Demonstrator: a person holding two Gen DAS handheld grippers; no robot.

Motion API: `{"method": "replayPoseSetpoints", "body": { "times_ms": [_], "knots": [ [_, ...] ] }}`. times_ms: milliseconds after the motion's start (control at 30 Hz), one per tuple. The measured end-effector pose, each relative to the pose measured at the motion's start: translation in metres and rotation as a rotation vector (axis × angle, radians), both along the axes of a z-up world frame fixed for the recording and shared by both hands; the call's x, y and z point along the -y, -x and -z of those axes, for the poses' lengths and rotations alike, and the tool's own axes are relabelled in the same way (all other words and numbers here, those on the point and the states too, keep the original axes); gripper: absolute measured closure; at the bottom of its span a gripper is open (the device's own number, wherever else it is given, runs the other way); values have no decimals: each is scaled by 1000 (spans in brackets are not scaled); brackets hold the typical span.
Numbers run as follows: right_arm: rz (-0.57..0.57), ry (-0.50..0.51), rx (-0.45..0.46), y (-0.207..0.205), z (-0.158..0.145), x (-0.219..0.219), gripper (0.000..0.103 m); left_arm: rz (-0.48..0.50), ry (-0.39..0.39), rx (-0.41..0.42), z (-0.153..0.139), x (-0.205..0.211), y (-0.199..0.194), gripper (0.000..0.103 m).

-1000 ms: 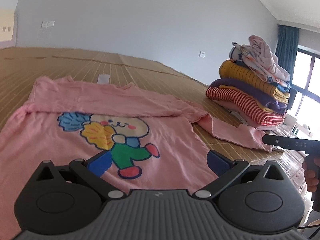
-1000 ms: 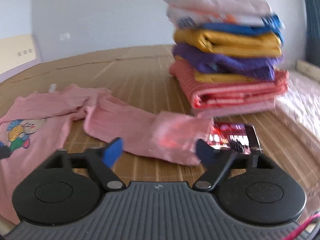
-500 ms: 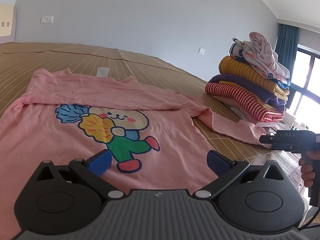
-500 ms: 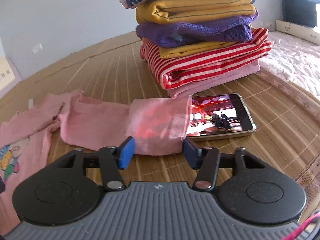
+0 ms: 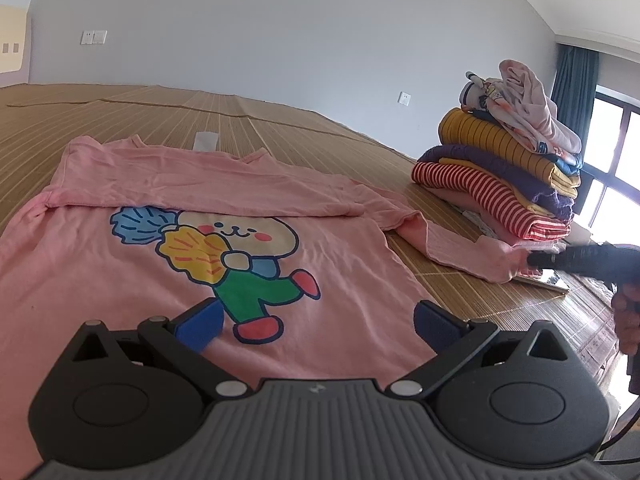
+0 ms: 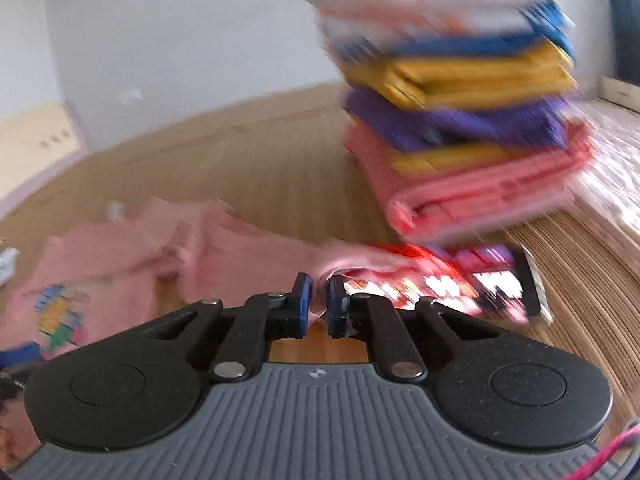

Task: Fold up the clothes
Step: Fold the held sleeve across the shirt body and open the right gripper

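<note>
A pink long-sleeved shirt [image 5: 100,280] with a cartoon print lies face up on the bamboo mat, its far sleeve folded across the chest. My left gripper [image 5: 316,320] hovers open over the shirt's near hem, with nothing between its fingers. The shirt's right sleeve [image 5: 460,252] stretches toward the clothes pile. My right gripper [image 6: 318,296] is at the cuff; its jaws are closing and pinch the pink cuff [image 6: 320,276] between the blue pads. In the left wrist view the right gripper [image 5: 532,258] reaches in from the right edge, touching the sleeve end.
A tall stack of folded clothes [image 5: 500,168] [image 6: 460,128] stands at the right. A phone [image 6: 480,280] with a lit screen lies just beyond the cuff, partly under it. A small white slip [image 5: 206,140] lies behind the collar. A hand [image 5: 628,312] holds the right gripper.
The right gripper's jaws have come together on the sleeve cuff and it has risen slightly, lifting the cuff off the phone. The left gripper stays open over the hem.
</note>
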State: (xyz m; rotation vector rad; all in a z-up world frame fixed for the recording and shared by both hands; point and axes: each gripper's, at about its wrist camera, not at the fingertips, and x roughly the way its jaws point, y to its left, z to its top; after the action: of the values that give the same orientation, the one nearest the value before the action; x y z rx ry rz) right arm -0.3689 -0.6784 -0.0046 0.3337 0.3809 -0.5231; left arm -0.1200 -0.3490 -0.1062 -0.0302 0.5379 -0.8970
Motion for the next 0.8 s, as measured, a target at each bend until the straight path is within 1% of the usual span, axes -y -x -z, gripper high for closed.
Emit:
{"method": "replayPoseSetpoints", "body": {
  "times_ms": [100, 200, 267, 433, 533, 600, 700, 733, 800],
  "knots": [
    [-69, 26, 64, -19, -22, -9, 92, 6, 13, 0, 0, -1, 1, 0],
    [-153, 43, 129, -45, -45, -21, 92, 13, 47, -7, -3, -6, 0, 0],
    [-201, 76, 152, -66, -59, -31, 92, 15, 72, -5, -10, -11, -1, 0],
    [-303, 140, 191, -125, -90, -53, 92, -21, 116, 48, -41, -32, -15, 0],
    [-376, 158, 189, -167, -103, -68, 92, -46, 120, 61, -59, -51, -31, 0],
    [-412, 163, 181, -193, -106, -80, 92, -62, 117, 74, -67, -65, -44, 0],
    [-472, 174, 139, -237, -103, -104, 92, -129, 88, 106, -72, -83, -62, 0],
    [-498, 175, 116, -252, -100, -113, 92, -152, 89, 104, -72, -89, -68, 0],
    [-550, 185, 70, -277, -90, -131, 92, -189, 116, 83, -68, -103, -76, 0]
  ]
}}
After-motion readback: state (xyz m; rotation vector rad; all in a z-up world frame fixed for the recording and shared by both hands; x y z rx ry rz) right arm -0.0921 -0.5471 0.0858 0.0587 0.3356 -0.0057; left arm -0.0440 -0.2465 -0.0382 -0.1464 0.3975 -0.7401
